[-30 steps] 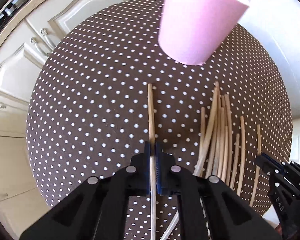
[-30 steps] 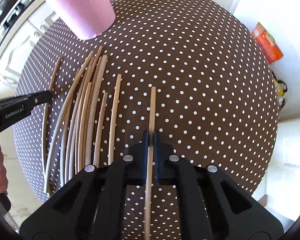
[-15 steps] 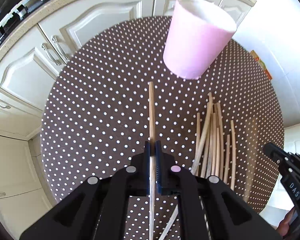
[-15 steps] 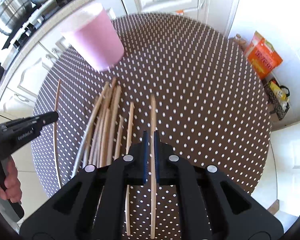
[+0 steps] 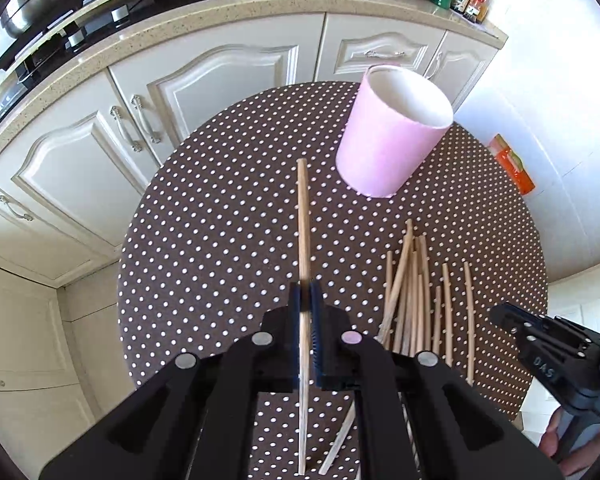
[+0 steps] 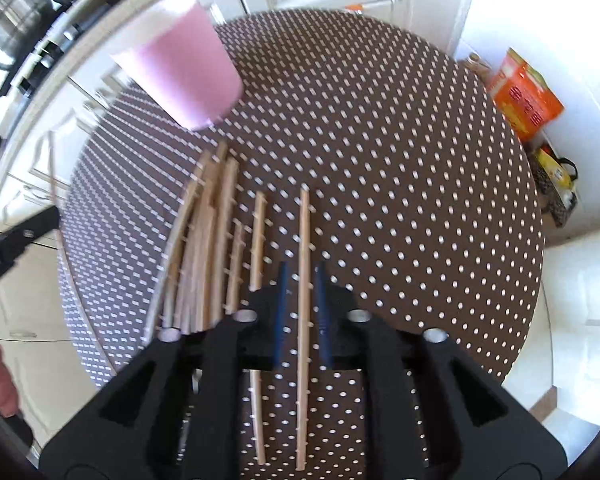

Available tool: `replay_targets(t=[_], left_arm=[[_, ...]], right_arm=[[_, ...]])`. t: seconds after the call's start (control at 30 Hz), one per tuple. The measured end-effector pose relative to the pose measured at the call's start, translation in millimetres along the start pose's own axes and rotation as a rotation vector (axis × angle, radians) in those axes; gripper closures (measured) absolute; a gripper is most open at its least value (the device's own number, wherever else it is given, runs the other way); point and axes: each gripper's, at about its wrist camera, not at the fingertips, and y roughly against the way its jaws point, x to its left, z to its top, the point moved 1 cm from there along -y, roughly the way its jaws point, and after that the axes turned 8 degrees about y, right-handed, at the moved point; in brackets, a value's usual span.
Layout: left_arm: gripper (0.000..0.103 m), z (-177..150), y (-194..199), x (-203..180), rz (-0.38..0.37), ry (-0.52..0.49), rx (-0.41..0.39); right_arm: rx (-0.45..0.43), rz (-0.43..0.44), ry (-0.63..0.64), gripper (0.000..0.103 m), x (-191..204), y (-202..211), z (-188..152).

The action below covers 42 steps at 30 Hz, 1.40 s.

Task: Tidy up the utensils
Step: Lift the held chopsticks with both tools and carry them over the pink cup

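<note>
My right gripper [image 6: 300,308], clamped on a chopstick [image 6: 303,280] a second ago, is opening now, so the pads stand clear on either side of the stick, which sits loose between them over the dotted table [image 6: 400,184]; I judge that one as let go, not carried off. My left gripper [image 5: 310,320] stays pinched shut on its own chopstick [image 5: 303,232] and has lifted it, the pink cup [image 5: 392,140] now showing its open mouth at the far side, just right of the stick's tip. The remaining chopsticks [image 5: 416,296] lie bundled on the table to the right, nearer than the cup, so most of the sorting is yet to do.
</note>
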Motion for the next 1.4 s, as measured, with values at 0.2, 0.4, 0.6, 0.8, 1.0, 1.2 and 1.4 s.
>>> replay_targets(t=[0.2,0.4,0.6,0.8,1.0,1.2,1.4], left_arm=[[0.097,-5.0,-9.7,13.8,0.021,0.036,0.029],[0.097,-5.9,-22.9,18.6,0.037,0.041,0.063],[0.097,-5.8,-36.4,17.9,0.046,0.035,0.099],[0.097,-5.8,-39.8,16.0,0.043,0.033,0.115],[0.097,2.5,-33.8,12.2,0.031,0.025,0.088],[0.097,14.0,-15.7,4.7,0.006,0.01,0.035],[0.097,26.5,8.7,-3.7,-0.019,0.004,-0.033]], right_arm=[[-0.001,-0.014,0.054,0.04,5.3,-13.8,-7.6],[0.024,-0.087,0.109,0.069,15.4,-36.2,-8.5],[-0.005,-0.114,0.197,0.086,31.4,-47.7,-9.3],[-0.024,-0.058,0.122,0.097,28.6,-42.5,-12.8],[-0.11,-0.042,0.077,0.097,21.6,-18.1,-3.3],[-0.218,-0.013,0.064,0.097,21.4,20.5,13.2],[-0.331,-0.008,0.093,0.097,23.5,69.9,34.1]])
